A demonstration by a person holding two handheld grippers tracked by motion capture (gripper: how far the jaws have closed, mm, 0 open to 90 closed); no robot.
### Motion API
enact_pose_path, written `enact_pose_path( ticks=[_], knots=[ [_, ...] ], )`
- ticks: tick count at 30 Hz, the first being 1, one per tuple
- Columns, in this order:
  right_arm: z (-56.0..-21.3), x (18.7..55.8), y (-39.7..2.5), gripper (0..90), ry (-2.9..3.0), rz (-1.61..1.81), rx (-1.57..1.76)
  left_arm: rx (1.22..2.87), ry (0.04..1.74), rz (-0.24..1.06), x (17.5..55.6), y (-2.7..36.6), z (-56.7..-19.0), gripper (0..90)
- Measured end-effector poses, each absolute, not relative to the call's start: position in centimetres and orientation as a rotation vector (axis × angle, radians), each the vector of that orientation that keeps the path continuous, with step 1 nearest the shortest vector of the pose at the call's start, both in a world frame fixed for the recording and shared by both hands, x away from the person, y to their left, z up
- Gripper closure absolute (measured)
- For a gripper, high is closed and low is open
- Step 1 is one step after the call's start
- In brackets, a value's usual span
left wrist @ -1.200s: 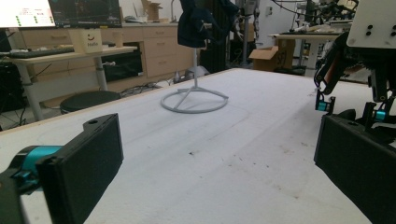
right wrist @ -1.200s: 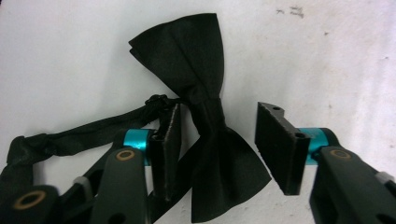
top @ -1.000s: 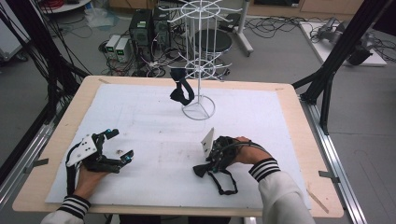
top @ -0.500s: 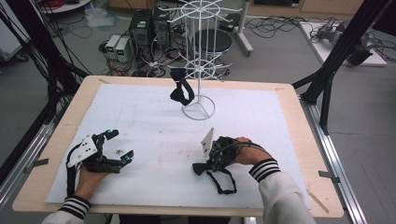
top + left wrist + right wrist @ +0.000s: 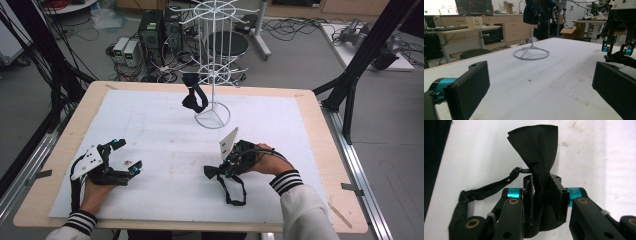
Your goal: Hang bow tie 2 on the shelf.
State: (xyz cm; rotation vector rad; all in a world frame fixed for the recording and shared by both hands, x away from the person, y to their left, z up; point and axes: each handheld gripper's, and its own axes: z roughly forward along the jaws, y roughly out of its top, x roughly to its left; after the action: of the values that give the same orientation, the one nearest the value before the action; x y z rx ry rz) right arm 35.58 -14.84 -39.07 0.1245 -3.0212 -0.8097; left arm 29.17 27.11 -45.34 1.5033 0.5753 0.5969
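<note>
A: What's the right hand-held gripper (image 5: 226, 169) doing?
B: Clamped on a black satin bow tie (image 5: 536, 152), low over the matte white worktop (image 5: 165, 135), strap trailing.
A: And the left hand-held gripper (image 5: 126, 156)?
B: Spread wide, holding nothing.

Left gripper (image 5: 537, 85): two black padded jaws stood wide apart over the speckled white table mat (image 5: 554, 75). White wire stand's ring base (image 5: 531, 53) ahead; right gripper (image 5: 617, 48) touching black fabric (image 5: 621, 60).
</note>
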Motion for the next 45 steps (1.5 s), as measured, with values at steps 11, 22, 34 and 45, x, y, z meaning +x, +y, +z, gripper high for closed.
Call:
enact_pose_path(
  ticks=[11, 22, 34, 45],
  knots=[
    [-37.0, 35.7, -16.9, 74.3, -2.968, -1.159, -0.081, 1.487, 0.581, 0.607, 29.1, 27.2, -45.4, 1.7],
    [-35.5, 35.8, -18.0, 74.4, -2.896, -1.419, -0.277, 1.47, 0.589, 0.614, 29.0, 27.3, -45.5, 1.8],
    [-34.5, 35.9, -19.1, 73.9, -2.889, -1.588, -0.383, 1.461, 0.595, 0.614, 29.0, 27.3, -45.5, 1.8],
    [-33.3, 35.8, -20.3, 74.3, -2.867, -1.794, -0.529, 1.455, 0.598, 0.619, 28.9, 27.3, -45.5, 1.8]
  ],
)
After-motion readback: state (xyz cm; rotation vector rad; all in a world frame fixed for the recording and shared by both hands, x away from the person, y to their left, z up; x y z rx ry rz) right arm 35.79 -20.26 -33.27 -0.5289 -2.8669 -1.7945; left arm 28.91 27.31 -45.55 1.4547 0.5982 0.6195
